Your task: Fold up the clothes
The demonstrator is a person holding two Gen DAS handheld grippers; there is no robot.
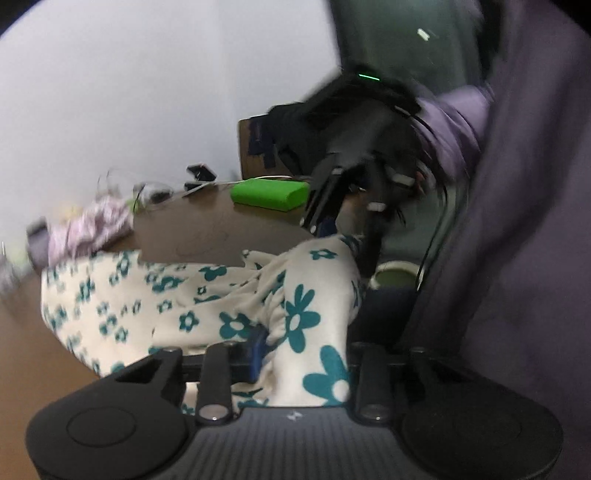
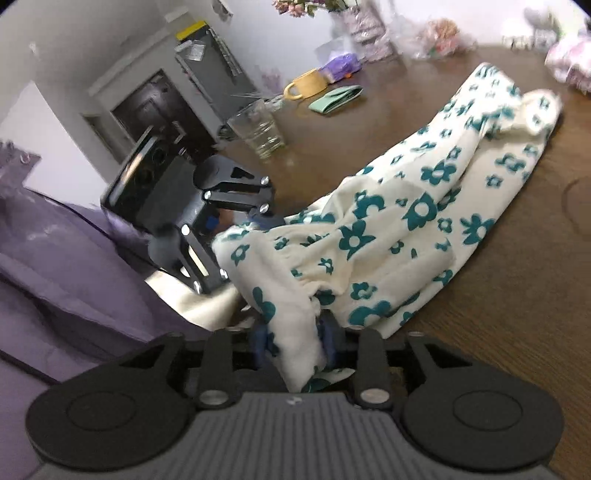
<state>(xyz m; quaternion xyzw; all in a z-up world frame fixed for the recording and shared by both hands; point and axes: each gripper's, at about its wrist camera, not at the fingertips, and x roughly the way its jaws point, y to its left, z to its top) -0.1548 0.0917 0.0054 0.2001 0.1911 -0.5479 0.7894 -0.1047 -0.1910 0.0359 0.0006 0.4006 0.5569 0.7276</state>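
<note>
At the near edge of the table (image 2: pixel 498 258), the flowered garment (image 2: pixel 406 221) lies bunched; left gripper (image 1: pixel 295 347) and right gripper (image 2: pixel 293 339) each pinch its hem. Step: spreading flat. Next: pull corners apart evenly.

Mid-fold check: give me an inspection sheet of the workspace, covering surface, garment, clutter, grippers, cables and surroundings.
Surface: brown wooden table, bare at its near right.
Job's things: cream garment with teal flowers, rumpled, stretched from the near edge toward the far side.
Clutter: drinking glass, yellow mug, green pouch, green block, flowers at the far side.
Grippers: right gripper has a bunched fold of garment between its blue pads; left gripper is at the garment's edge, grip unclear.
Cables: white leads near the green block; dark cord hanging by the person's sleeve.
Surroundings: white wall, grey cabinet, purple cloth beside the table.
</note>
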